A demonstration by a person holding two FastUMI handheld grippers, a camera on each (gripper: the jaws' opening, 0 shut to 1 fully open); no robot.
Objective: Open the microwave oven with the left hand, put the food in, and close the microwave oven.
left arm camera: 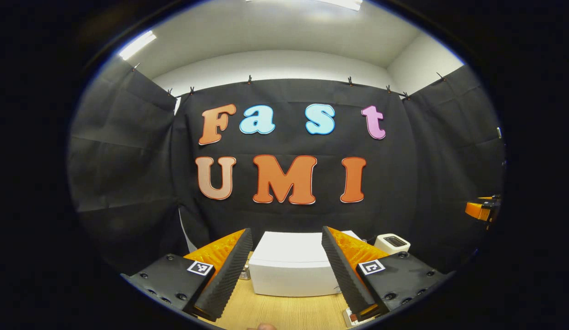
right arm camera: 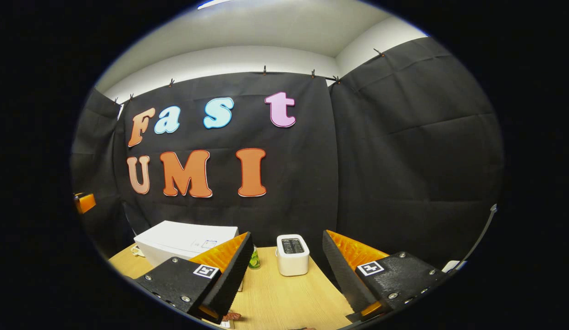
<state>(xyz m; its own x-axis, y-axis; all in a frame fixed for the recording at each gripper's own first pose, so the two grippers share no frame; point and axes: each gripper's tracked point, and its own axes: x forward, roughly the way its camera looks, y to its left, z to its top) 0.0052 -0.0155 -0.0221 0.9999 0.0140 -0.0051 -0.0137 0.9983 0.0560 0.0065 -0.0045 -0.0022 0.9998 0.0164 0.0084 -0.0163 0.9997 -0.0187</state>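
Left gripper view: left gripper [left arm camera: 284, 275] held level above the wooden table [left arm camera: 284, 311], jaws wide apart, nothing between. The microwave [left arm camera: 291, 268] sits shut straight ahead, toaster [left arm camera: 392, 244] to its right.

Right gripper view: right gripper [right arm camera: 286, 279] level, jaws apart, empty. Microwave far left; toaster ahead; bare tabletop between.

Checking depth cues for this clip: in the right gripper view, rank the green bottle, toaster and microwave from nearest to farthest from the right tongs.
1. Green bottle, beside the left finger.
2. Toaster, centre, just beyond.
3. Microwave, far left.
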